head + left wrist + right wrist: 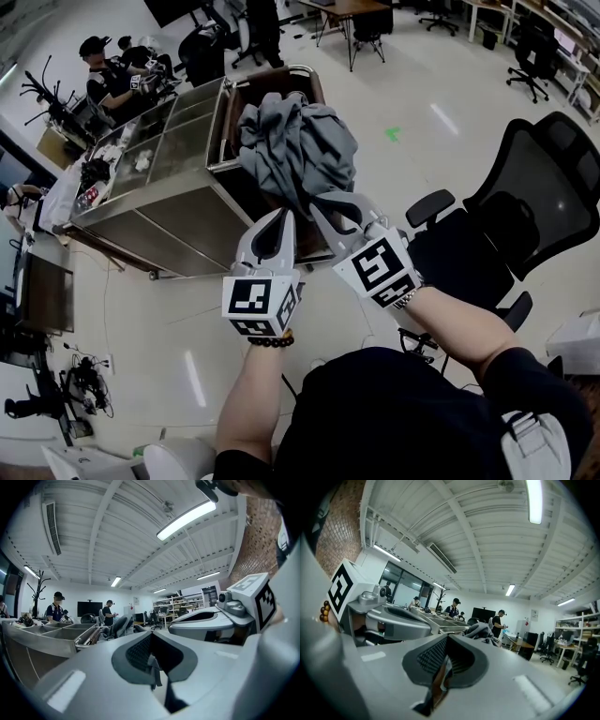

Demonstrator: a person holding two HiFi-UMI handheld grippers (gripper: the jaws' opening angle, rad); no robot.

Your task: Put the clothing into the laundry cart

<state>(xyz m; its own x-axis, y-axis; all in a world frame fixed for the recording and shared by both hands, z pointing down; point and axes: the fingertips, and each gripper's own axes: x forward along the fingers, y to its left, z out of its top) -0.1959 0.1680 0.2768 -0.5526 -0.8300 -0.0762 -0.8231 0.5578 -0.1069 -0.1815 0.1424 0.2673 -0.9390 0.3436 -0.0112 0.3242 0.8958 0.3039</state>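
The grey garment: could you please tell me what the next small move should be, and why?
Probably push both grippers slightly forward, carrying the grey garment deeper over the laundry cart. The left gripper and right gripper are shut on its near edge, and the bundle bulges above the cart's rim.

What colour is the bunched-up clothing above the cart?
The clothing is plain grey; the head view shows it best.
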